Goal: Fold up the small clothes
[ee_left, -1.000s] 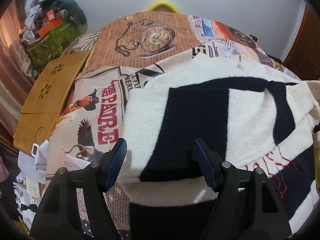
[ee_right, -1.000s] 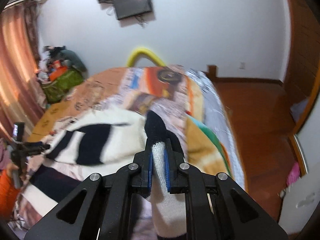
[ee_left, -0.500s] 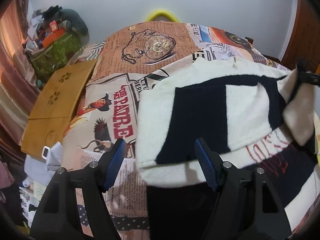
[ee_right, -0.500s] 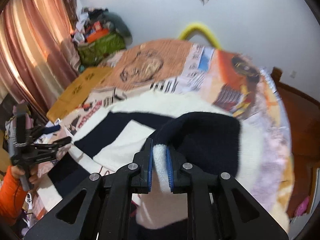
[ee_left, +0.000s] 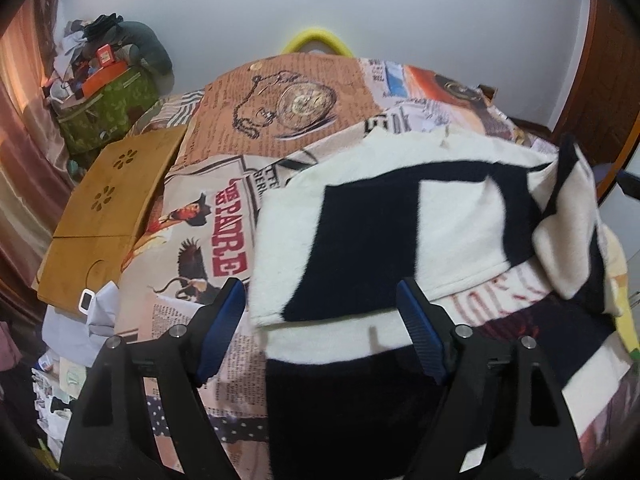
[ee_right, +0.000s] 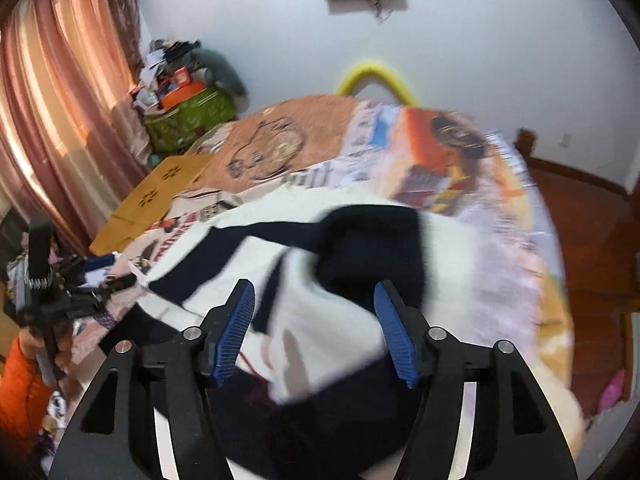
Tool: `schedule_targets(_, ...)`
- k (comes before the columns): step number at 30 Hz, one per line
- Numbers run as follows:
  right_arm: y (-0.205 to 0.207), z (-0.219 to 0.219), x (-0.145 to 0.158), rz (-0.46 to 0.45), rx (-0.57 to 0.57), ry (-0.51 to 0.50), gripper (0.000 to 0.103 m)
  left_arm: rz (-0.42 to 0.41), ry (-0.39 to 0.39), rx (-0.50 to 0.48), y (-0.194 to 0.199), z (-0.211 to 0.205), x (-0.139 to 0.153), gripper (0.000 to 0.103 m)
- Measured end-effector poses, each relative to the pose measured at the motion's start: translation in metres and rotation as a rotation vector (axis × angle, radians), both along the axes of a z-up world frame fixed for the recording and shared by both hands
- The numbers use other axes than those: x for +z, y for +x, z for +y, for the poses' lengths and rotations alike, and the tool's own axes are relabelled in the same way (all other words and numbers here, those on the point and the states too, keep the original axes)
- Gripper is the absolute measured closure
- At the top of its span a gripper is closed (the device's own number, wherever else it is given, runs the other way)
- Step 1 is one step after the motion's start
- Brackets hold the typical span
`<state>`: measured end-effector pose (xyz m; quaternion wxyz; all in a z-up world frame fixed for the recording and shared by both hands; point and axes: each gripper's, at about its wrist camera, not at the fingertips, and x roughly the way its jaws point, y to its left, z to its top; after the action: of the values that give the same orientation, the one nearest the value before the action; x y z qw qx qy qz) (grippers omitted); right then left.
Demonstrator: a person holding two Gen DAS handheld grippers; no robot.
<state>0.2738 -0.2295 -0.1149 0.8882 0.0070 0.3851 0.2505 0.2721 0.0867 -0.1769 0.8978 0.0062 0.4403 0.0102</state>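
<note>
At the far left of the left wrist view a wooden lap tray (ee_left: pixel 108 216) lies on the edge of the bed (ee_left: pixel 304 120), whose cover is printed with newspaper pictures and a pocket watch. To its right the white and navy sweater (ee_left: pixel 400 232) is spread on the bed, its near left side folded over onto the body. The left tongs (ee_left: pixel 322 332) hang over the sweater's near edge with their jaws wide apart and just opening further; the blue pads press on nothing. Further right, a sleeve (ee_left: pixel 568 240) lies doubled over on the sweater's right side.

In the right wrist view, blurred by motion, a hand in an orange sleeve (ee_right: pixel 24 384) at the left edge holds the other tool. To its right the right tongs (ee_right: pixel 316 336) stand apart, jaws just opened; sweater cloth lies below and between them, and no pad pinches it
</note>
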Motion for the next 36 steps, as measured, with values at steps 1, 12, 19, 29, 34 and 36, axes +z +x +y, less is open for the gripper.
schedule_targets(1, -0.008, -0.014, 0.002, -0.013, -0.026, -0.011, 0.041, -0.006, 0.000, -0.004, -0.001, -0.003, 0.003, 0.024)
schedule_targets(12, -0.062, -0.117, -0.047, 0.107, -0.269, -0.035, 0.039, -0.018, 0.014, -0.073, -0.012, -0.049, 0.016, 0.020)
schedule_targets(19, -0.059, -0.138, -0.111, 0.237, -0.329, 0.013, 0.039, 0.011, 0.016, -0.096, -0.015, -0.070, 0.013, 0.020)
schedule_targets(29, -0.025, -0.134, -0.136, 0.277, -0.314, 0.049, 0.092, 0.028, 0.035, -0.114, -0.018, -0.080, 0.007, 0.020)
schedule_targets(34, -0.032, -0.133, -0.113, 0.206, -0.298, 0.035, 0.095, 0.028, 0.022, -0.112, -0.017, -0.077, 0.004, 0.020)
schedule_targets(36, -0.035, -0.132, -0.093, 0.167, -0.289, 0.059, 0.095, 0.028, 0.012, -0.110, -0.016, -0.074, 0.002, 0.020)
